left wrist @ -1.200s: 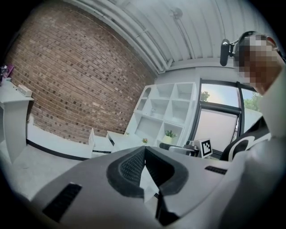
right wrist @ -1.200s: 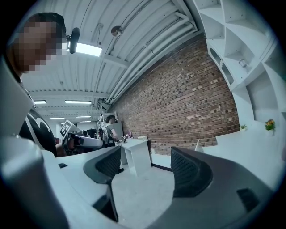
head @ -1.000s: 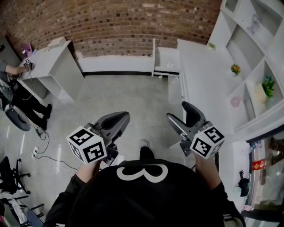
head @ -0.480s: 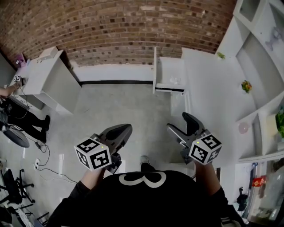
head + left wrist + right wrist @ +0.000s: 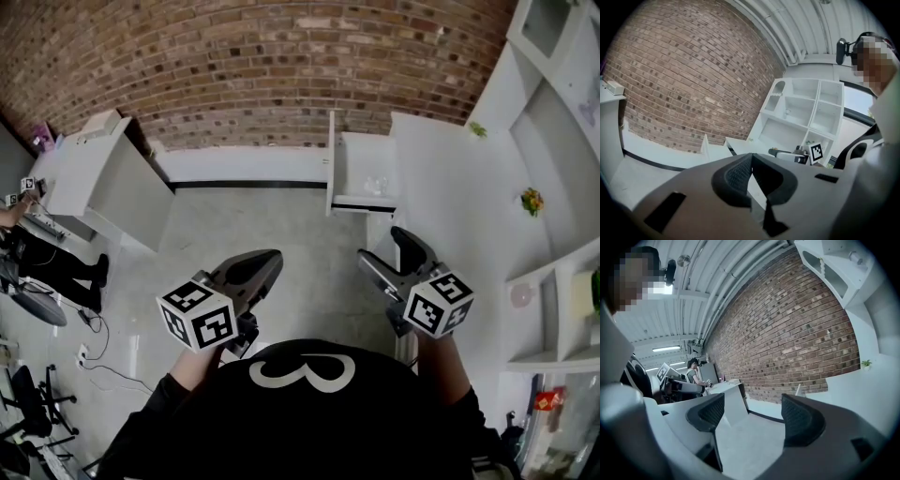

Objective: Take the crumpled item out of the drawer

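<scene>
A pale speck (image 5: 375, 184) in the open drawer (image 5: 351, 161), perhaps the crumpled item, too small for certainty

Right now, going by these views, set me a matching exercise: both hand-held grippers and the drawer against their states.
Things:
1. left hand-held gripper
2. right hand-held gripper
3. drawer

States:
A. pulled out from the white counter
B. jaws together, nothing between them
C. jaws apart, nothing between them

Pairs: 1-B; 2-C; 3-A
</scene>
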{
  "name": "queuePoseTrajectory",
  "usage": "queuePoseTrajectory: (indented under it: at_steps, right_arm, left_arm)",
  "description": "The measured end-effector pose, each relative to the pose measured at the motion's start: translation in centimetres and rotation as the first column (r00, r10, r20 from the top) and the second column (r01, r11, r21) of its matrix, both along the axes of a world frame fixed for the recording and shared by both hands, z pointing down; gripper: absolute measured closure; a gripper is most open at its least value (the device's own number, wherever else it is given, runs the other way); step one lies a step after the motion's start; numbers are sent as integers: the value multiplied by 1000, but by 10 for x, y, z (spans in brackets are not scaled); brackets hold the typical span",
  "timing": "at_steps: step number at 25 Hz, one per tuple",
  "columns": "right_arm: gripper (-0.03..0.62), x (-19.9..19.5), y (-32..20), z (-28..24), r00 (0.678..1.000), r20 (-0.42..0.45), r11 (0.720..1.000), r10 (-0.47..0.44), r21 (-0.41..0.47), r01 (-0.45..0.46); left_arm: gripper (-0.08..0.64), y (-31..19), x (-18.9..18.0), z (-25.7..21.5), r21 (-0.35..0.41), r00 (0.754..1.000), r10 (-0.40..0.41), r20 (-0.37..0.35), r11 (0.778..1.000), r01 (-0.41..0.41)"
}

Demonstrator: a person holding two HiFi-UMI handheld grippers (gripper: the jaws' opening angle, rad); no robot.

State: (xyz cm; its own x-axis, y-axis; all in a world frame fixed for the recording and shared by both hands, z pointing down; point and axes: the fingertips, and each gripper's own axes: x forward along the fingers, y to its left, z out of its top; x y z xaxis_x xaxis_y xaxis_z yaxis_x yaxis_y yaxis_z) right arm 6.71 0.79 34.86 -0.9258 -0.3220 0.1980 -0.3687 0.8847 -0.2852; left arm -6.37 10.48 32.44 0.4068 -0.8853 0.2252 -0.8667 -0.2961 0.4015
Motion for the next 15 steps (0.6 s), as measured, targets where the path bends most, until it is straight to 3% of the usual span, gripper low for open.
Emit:
queuePoseTrajectory:
  at_steps: [15]
  right_arm:
    - [225,-9,-31,7,998,-46,999,32,30,-31]
  left_arm:
    - [557,-55,0,16,8,995,103,-15,995,-103]
